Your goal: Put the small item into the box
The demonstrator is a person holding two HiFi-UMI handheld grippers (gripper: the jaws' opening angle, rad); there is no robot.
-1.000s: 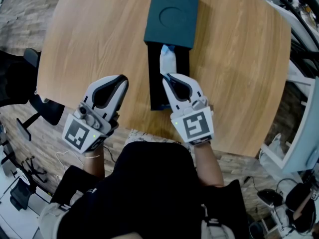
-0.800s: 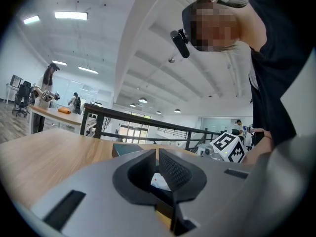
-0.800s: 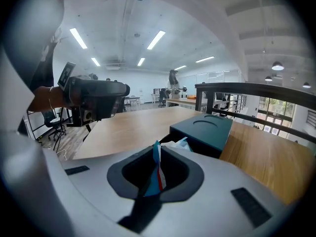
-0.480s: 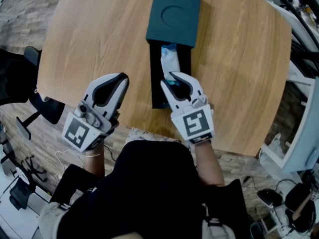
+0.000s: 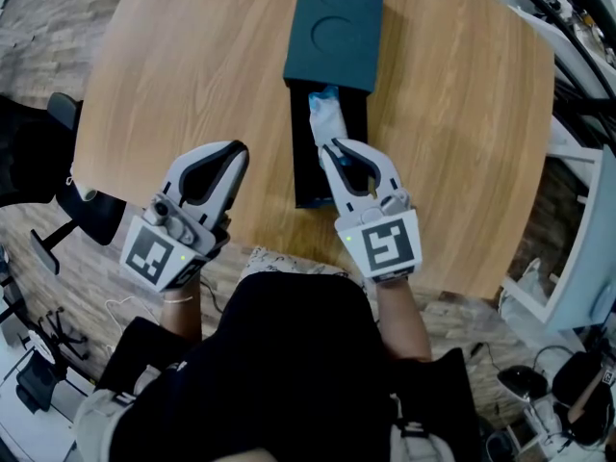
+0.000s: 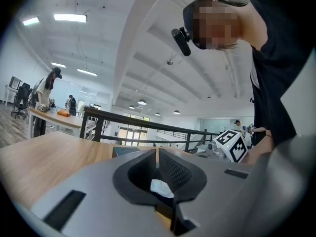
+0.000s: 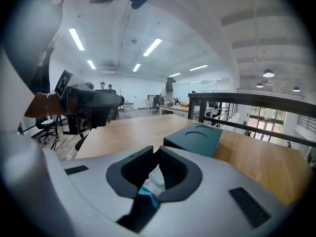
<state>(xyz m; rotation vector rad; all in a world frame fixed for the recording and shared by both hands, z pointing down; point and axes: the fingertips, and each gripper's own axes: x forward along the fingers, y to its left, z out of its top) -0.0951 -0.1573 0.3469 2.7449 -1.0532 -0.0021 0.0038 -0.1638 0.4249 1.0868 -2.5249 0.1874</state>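
A dark teal box lies open on the round wooden table, and its lid rests across its far end. The small item, a white packet with blue ends, hangs lengthwise in the box opening. My right gripper is shut on its near part. In the right gripper view the packet fills the hollow behind the closed tips, and the lid lies ahead. My left gripper rests shut and empty, left of the box; its tips meet.
The table's near edge runs just under both grippers, against the person's body. A black office chair stands off the table's left side and white shelving at the right. Beyond the table the gripper views show a dark railing and distant people.
The right gripper has shifted slightly to the right over the open box, still shut on the packet. The left gripper has not moved.
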